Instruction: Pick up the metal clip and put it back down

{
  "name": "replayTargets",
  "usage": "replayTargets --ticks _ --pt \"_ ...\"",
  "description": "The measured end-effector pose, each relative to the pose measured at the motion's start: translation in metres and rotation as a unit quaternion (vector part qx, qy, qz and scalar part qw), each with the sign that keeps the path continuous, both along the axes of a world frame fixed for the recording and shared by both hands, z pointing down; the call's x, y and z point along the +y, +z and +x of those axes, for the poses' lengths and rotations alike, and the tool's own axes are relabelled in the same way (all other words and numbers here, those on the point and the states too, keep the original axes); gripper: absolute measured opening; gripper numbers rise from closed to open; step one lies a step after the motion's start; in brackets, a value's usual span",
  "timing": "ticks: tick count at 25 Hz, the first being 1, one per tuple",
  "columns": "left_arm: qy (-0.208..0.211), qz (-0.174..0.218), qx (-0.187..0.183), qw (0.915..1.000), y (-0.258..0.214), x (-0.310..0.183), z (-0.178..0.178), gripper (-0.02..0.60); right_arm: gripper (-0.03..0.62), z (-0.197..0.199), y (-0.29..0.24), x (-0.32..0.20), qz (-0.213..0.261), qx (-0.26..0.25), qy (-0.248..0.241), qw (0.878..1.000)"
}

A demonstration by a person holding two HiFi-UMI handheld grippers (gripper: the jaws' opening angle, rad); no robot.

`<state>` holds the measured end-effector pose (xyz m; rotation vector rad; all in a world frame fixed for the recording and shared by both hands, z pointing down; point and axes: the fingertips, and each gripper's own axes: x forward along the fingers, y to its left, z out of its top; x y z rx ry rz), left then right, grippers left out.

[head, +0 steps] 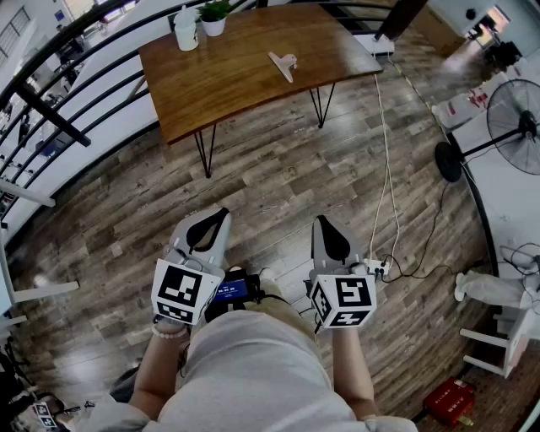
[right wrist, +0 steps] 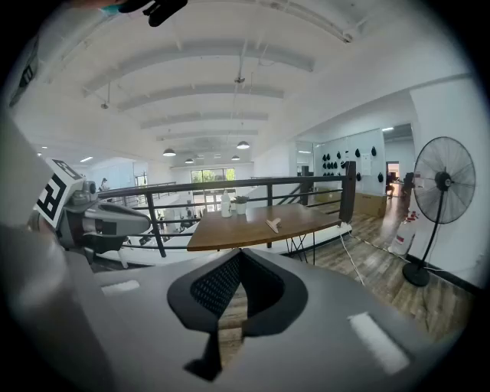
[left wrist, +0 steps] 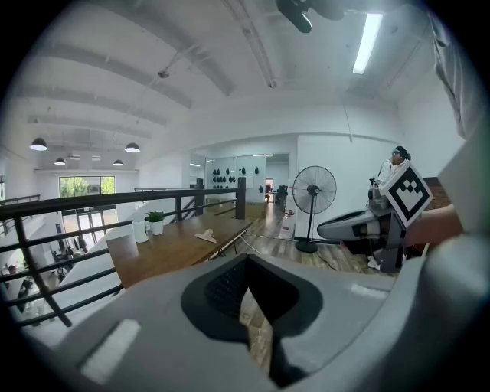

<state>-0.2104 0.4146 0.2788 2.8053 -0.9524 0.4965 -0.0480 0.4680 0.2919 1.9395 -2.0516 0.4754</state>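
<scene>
A dark railing (head: 51, 118) runs along the far left, behind the wooden bench (head: 228, 84). At the bench's left far corner stand a white container (head: 186, 30) and, just beside it, a potted plant (head: 213, 15). Nearer the person, over the plank floor (head: 278, 181) and well apart from the bench, the left hand-held gripper (head: 221, 214) is clenched on nothing; its own view shows its jaws meeting at the tips with only floor behind them. The clip (head: 284, 64) lies flat on the bench, right of centre, alone and untouched, far from both tools. The right hand-held gripper (head: 323, 221) is held level with the left one, just beside it, also clenched and empty, its jaws together at the tips in its own view. A white cable (head: 386, 169) trails across the floor to the right of it. A standing fan (head: 513, 114) is at the far right.
</scene>
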Motion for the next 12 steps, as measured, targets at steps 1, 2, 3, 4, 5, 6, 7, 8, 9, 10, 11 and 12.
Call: replayTargets --ticks 1,2,3,4,5,6,7,8,9,10,11,12 --pt "0.001 0.0 0.0 1.0 0.0001 0.0 0.0008 0.002 0.021 0.0004 -0.0001 -0.0001 0.001 0.0 0.0 1.0" --pt "0.002 0.001 0.0 1.0 0.0002 0.0 0.0015 0.002 0.021 0.0008 -0.0002 -0.0001 0.001 -0.001 0.001 1.0" --pt "0.002 0.001 0.0 1.0 0.0002 0.0001 0.0021 0.002 0.021 0.0013 -0.0004 0.0 0.002 -0.001 0.001 1.0" --pt "0.002 0.001 0.0 1.0 0.0 0.0002 0.0026 0.002 0.021 0.0018 -0.0007 0.0002 0.002 -0.001 0.001 1.0" --pt "0.002 0.002 0.001 1.0 -0.0003 0.0003 0.003 0.002 0.021 0.0023 -0.001 0.0003 0.003 -0.001 0.001 1.0" --pt "0.002 0.002 0.001 1.0 -0.0005 0.0003 0.0031 0.002 0.021 0.0026 -0.0014 0.0003 0.003 -0.001 0.002 1.0" --pt "0.002 0.002 0.001 1.0 -0.0007 0.0001 0.0033 0.002 0.021 0.0027 -0.0016 0.0002 0.004 -0.001 0.002 1.0" --pt "0.003 0.003 0.001 1.0 -0.0008 -0.0003 0.0035 0.002 0.021 0.0029 -0.0017 -0.0001 0.004 -0.001 0.002 1.0" --pt "0.003 0.003 0.001 1.0 -0.0008 -0.0008 0.0038 0.002 0.021 0.0031 -0.0015 -0.0005 0.004 -0.001 0.002 1.0" --pt "0.003 0.003 0.001 1.0 -0.0007 -0.0013 0.0044 0.002 0.021 0.0033 -0.0013 -0.0009 0.004 0.0 0.002 1.0" --pt "0.004 0.003 0.001 1.0 -0.0006 -0.0017 0.0049 0.002 0.021 0.0035 -0.0011 -0.0012 0.004 0.0 0.002 1.0" --pt "0.004 0.003 0.001 1.0 -0.0006 -0.0019 0.0054 0.002 0.021 0.0035 -0.0011 -0.0016 0.004 0.0 0.001 1.0"
